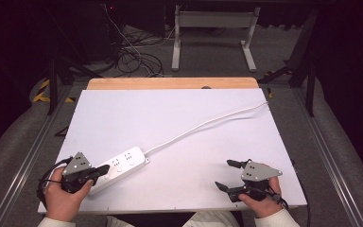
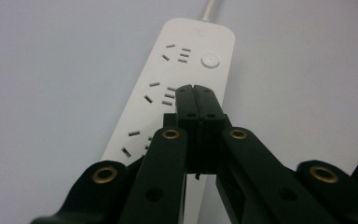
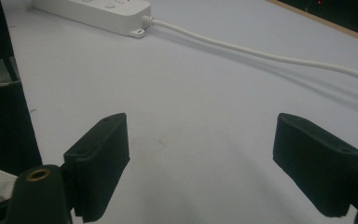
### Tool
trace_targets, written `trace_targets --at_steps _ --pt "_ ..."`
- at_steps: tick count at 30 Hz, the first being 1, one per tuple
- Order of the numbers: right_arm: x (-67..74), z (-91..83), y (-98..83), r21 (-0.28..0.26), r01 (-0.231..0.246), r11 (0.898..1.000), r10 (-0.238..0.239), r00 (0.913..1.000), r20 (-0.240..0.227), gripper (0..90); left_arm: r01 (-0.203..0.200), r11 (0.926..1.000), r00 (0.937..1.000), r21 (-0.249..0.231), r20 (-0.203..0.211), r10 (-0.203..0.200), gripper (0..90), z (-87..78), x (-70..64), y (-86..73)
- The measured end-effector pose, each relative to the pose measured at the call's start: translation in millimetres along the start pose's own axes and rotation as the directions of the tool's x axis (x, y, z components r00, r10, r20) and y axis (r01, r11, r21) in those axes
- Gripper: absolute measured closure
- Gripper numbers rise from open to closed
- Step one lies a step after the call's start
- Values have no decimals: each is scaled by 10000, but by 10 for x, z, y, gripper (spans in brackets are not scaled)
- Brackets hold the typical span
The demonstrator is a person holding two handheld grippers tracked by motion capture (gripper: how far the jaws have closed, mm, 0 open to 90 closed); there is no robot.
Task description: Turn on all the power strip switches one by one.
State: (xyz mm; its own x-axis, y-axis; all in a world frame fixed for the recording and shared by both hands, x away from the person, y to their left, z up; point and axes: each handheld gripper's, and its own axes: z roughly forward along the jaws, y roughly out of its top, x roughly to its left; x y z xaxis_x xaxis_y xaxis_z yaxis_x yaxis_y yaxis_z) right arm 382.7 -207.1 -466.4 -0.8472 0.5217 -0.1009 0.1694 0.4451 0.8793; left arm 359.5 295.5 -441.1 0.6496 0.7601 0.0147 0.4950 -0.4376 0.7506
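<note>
2 grippers were at the near edge of the table [image 1: 179, 109]. The left gripper [image 1: 105, 169] had its jaws pressed together, gripping nothing, their tips over the near end of the power strip [image 1: 123, 165], apparently touching its top by the middle sockets [image 2: 163, 93]. The strip lay diagonally at the near left, its cord [image 1: 208, 124] running to the far right corner. The right gripper [image 1: 228, 174] sat well apart with jaws wide and empty. The step looked like pushing or steadying the strip; next, the closed tips likely needed to reach the round switch [image 2: 210, 60] at the far end.
</note>
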Motion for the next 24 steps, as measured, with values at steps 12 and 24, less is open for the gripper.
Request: trace_targets --at_steps 12,24 --pt "-1 -6 1 -36 6 10000 -6 10000 20 190 -261 9993 9995 253 180 256 900 188 -67 105" --pt "-6 -9 -3 4 -22 10000 22 10000 23 189 -136 9991 9997 413 196 128 900 327 -62 123"
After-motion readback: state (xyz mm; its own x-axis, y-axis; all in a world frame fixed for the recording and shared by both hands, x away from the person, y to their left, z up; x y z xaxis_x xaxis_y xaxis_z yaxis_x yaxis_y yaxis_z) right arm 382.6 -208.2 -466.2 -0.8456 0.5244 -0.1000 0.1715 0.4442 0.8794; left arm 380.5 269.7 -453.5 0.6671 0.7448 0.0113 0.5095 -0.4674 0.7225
